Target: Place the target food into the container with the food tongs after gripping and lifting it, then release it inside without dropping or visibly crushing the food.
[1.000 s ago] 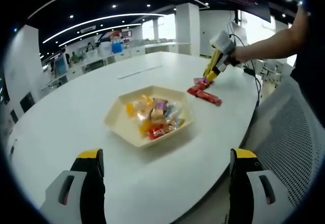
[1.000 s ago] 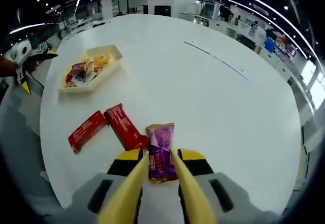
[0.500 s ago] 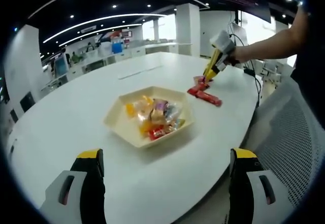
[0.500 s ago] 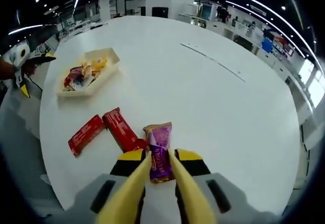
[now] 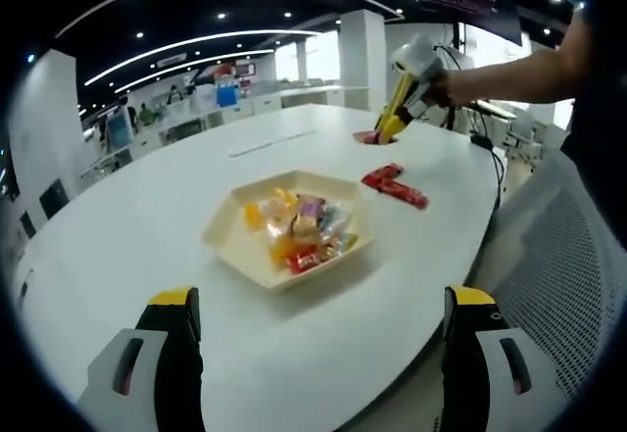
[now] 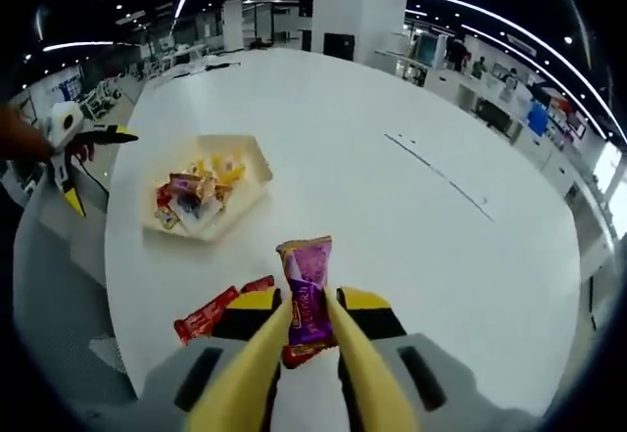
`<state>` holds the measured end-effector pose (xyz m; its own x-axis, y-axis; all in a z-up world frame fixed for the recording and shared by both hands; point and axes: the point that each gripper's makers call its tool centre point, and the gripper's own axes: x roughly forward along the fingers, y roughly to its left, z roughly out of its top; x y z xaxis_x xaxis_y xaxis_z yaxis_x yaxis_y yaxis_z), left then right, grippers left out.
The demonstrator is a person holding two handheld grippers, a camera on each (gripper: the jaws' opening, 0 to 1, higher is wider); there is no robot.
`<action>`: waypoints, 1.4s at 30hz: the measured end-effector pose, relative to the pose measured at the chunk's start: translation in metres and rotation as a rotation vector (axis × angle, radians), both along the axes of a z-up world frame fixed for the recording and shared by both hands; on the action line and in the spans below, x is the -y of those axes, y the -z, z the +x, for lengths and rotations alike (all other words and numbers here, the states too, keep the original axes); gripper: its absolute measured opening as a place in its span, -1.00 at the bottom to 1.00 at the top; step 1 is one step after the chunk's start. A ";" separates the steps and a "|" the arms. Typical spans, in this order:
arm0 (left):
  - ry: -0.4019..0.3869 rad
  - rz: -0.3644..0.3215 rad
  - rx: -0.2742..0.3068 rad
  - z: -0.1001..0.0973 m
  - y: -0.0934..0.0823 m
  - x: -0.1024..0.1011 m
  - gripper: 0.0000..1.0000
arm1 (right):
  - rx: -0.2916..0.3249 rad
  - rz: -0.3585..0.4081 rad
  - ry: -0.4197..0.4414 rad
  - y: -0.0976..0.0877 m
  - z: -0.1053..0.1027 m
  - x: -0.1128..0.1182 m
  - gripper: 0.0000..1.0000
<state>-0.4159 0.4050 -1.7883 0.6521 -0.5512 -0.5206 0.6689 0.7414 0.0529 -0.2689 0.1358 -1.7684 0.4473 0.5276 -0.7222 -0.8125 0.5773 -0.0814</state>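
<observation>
Pinching a purple snack point(image 6: 306, 290) between its yellow tongs point(image 6: 310, 354), the right gripper point(image 6: 308, 307) has its fingers closed tight on the tong arms, and the packet sits lifted off the counter point(image 6: 392, 216), bottom centre of the right gripper view. Just under it, lower left, two red bars point(image 6: 217, 312) lie on the counter. Further up and left is the tray point(image 6: 208, 199), loaded with mixed wrapped snacks.

In the left gripper view, the left gripper point(image 5: 318, 329) has its fingers point(image 5: 176, 339) spread wide with nothing between them, low in the frame at the counter edge. The tray point(image 5: 227, 233) sits mid-frame, the red bars point(image 5: 394, 183) right of it, and the right gripper point(image 5: 387, 133) hangs at upper right, snack point(image 5: 366, 137) at the tong tips, a person's arm point(image 5: 509, 72) behind it.
</observation>
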 end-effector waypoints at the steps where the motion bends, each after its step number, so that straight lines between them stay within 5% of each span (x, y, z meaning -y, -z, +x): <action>1: 0.003 0.003 0.001 0.000 0.000 0.000 0.99 | 0.004 0.005 -0.017 -0.004 0.000 -0.008 -0.58; 21: 0.003 0.002 0.032 0.001 -0.005 0.000 0.99 | 0.039 0.017 -0.261 -0.050 0.007 -0.130 -0.57; 30: -0.006 0.001 0.041 0.003 -0.006 -0.002 0.99 | 0.033 0.023 -0.340 -0.055 0.005 -0.186 -0.58; 42: -0.015 0.000 0.041 0.004 -0.007 -0.003 0.99 | 0.013 0.072 -0.330 -0.046 0.008 -0.209 -0.52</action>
<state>-0.4115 0.4079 -1.7817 0.6813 -0.5408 -0.4933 0.6548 0.7515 0.0804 -0.2605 0.3447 -1.7223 0.2527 0.6950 -0.6731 -0.9557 0.2880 -0.0614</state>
